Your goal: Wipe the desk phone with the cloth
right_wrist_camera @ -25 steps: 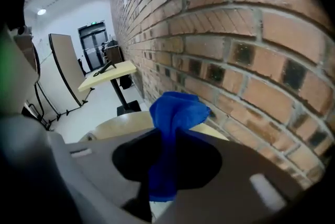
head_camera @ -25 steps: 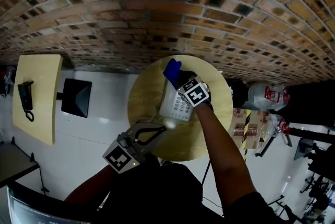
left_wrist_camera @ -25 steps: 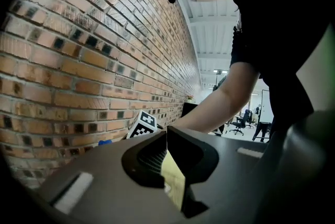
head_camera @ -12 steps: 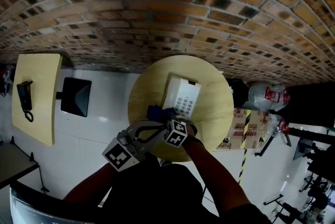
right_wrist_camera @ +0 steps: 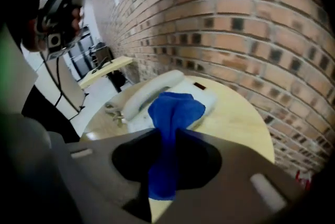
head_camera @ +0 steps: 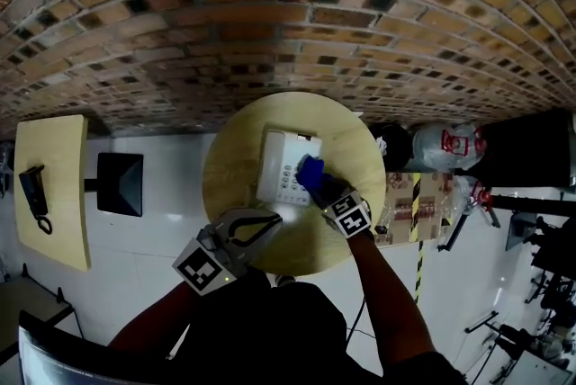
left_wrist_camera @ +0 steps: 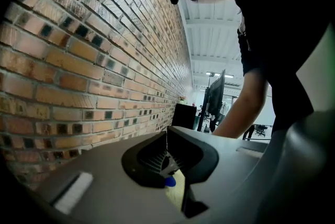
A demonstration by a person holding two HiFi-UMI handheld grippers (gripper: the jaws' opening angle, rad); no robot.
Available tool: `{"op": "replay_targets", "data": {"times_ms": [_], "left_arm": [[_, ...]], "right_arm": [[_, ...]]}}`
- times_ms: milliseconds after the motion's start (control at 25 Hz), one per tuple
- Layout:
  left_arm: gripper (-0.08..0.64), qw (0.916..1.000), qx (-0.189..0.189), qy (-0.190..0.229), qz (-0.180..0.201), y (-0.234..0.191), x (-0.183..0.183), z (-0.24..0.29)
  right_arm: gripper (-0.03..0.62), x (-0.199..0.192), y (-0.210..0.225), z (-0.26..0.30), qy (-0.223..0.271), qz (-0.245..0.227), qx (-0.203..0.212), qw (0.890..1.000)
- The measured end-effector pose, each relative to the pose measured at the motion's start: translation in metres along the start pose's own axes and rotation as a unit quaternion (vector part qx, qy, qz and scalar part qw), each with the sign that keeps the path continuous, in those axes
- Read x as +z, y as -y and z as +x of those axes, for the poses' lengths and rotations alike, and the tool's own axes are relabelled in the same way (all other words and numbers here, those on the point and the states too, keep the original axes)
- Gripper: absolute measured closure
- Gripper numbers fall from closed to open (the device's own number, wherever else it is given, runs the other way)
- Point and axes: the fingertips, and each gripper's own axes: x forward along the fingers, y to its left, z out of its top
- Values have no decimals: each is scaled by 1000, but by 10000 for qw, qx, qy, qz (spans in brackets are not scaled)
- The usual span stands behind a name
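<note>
A white desk phone [head_camera: 281, 165] lies on the round wooden table [head_camera: 360, 149]. My right gripper [head_camera: 317, 179] is shut on a blue cloth [head_camera: 310, 168] and holds it down on the right side of the phone, over the keypad. In the right gripper view the cloth [right_wrist_camera: 172, 110] hangs bunched from the jaws in front of the white handset [right_wrist_camera: 149, 93] and the phone's body. My left gripper [head_camera: 275, 218] hovers over the table's near edge, shut and empty, clear of the phone; in its own view the left gripper [left_wrist_camera: 166, 136] shows its tips meeting.
A brick wall [head_camera: 270, 23] runs close behind the table. A second table [head_camera: 63, 194] with a black phone [head_camera: 32, 185] stands at the left, next to a dark square stand [head_camera: 120, 183]. Bags and a striped box [head_camera: 409, 208] crowd the floor at the right.
The right gripper with the cloth swept from the phone's far end back to the table's near edge, then onto the phone's right side. The left gripper stayed put.
</note>
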Motion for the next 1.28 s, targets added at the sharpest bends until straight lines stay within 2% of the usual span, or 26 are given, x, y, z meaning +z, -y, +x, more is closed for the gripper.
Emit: {"op": "replay_targets", "data": {"times_ms": [120,240,400,480,640,720,840,960,1040,1120,1200,1280], "left_arm": [[565,10000,-73,-9,21,5,-1,4],[564,9999,-105,-96,8,9,-6,4],[565,9998,-123,-174,65,9,-10,2],[563,9992,-208,-189,295,9,-10,1],[563,9997,-169,-162,4,8,-9,2],[565,9998,-181,-82,13,8,-4,1],[565,9986,-332,28,408,12,5,-1],[565,9995,-280,29,121,16,9,-3],[565,9994,-285,129,111,23,17,-4],[565,9992,-284,217,184,33,25,-6],[568,9990,-261,245,250,47,31,-9],[568,9989,-205,287,312,64,34,-13]], "right_arm": [[505,-36,54,-3,-246,796,-471,9954],[503,-76,80,-1,-623,1234,-712,9878],[478,-92,87,9,-814,1372,-701,9847],[387,-89,85,14,-809,1381,-702,9846],[310,-77,87,11,-683,1430,-763,9844],[310,-62,90,-1,-389,1489,-871,9842],[310,-28,86,-36,279,1408,-1053,9840],[310,21,63,-92,1314,1188,-1032,9788],[311,58,36,-137,2108,979,-897,9685],[316,92,3,-183,2850,762,-718,9528],[328,114,-32,-222,3370,545,-557,9383],[387,123,-64,-253,3669,324,-432,9287]]}}
